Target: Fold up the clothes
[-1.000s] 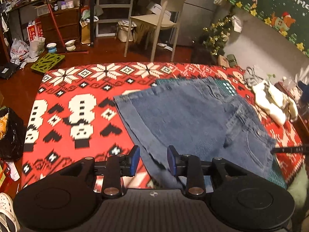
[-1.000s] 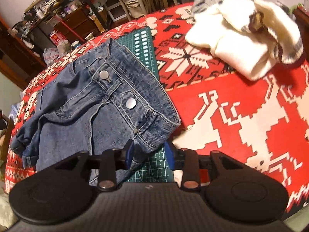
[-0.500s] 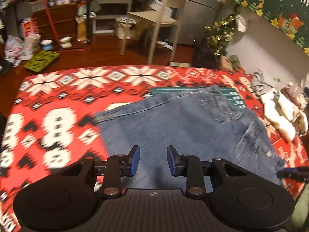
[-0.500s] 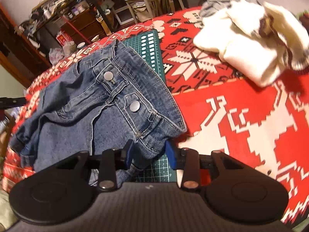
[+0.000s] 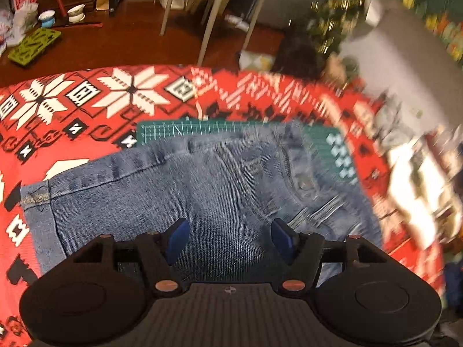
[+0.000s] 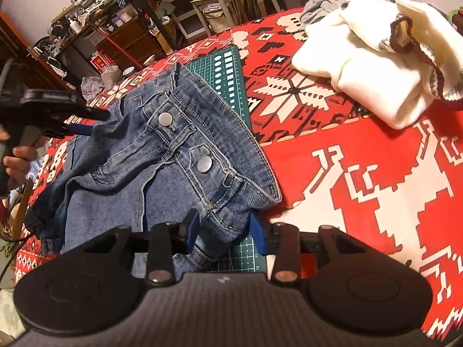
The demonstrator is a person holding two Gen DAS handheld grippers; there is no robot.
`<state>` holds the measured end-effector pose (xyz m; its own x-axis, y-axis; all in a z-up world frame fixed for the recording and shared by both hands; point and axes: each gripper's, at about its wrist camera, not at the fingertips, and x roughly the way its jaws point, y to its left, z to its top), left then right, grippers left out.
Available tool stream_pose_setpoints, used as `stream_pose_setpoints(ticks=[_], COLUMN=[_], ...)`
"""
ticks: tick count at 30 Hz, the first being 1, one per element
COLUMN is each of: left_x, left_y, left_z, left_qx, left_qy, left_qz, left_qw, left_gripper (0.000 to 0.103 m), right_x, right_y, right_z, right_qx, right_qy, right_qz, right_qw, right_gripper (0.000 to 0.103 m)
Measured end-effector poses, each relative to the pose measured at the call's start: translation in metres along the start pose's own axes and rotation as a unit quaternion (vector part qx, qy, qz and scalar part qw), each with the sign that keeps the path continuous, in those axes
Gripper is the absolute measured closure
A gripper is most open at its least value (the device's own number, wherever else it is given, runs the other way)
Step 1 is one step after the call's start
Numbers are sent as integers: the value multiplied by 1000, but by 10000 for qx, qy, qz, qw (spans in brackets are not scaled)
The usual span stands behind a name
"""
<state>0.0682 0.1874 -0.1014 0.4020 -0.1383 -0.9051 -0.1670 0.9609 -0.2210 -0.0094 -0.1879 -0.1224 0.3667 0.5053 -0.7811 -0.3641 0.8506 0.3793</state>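
Note:
Blue denim shorts (image 5: 185, 190) lie on a green cutting mat (image 5: 185, 128) over a red patterned tablecloth (image 5: 86, 101). My left gripper (image 5: 228, 238) is open wide, hovering just above the middle of the denim. In the right wrist view the shorts (image 6: 173, 159) show their waistband with two metal snaps. My right gripper (image 6: 224, 231) is open, with the near waistband corner lying between its blue pads. The left gripper (image 6: 84, 121) shows there at the shorts' far edge.
A cream and grey pile of clothes (image 6: 376, 57) lies on the cloth at the right. A white chair (image 5: 220, 5) and cluttered shelves (image 6: 115, 29) stand beyond the table. The table edge (image 5: 58, 72) runs along the far side.
My left gripper has moved right and forward over the shorts and opened wider. My right gripper has stayed at the waistband corner, with the view shifting slightly.

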Motion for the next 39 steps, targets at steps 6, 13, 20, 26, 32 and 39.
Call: stream_pose_setpoints(ticks=[6,13,20,26,32,39], left_x=[14,-6,-30,-47,-64,-78], left_y=[-28,-13,7,17,27,39], left_z=[-7,-34,-65,-79,-93,-117], left_qx=[683,539,370,381,396,155], left_qy=[-66,79,425,131,-175,-377], left_qz=[646,773,781,759,734,759], left_qw=[9956,9955,9953,9963,9964,9963], left_gripper=[79,91,99,98,73,52], right_x=[3,16,46,64,56,47], right_y=[0,8,16,25,31,53], right_z=[3,14,49,57,43,18], right_qx=[-67,-281,-571,-953,-1030,-1321], right_qy=[-11,-97,-317,-434,-521,-586], right_qz=[48,139,205,91,11,-40], right_qw=[10000,9995,9977,9945,9933,9895], right_gripper=[77,84,84,79,57,17])
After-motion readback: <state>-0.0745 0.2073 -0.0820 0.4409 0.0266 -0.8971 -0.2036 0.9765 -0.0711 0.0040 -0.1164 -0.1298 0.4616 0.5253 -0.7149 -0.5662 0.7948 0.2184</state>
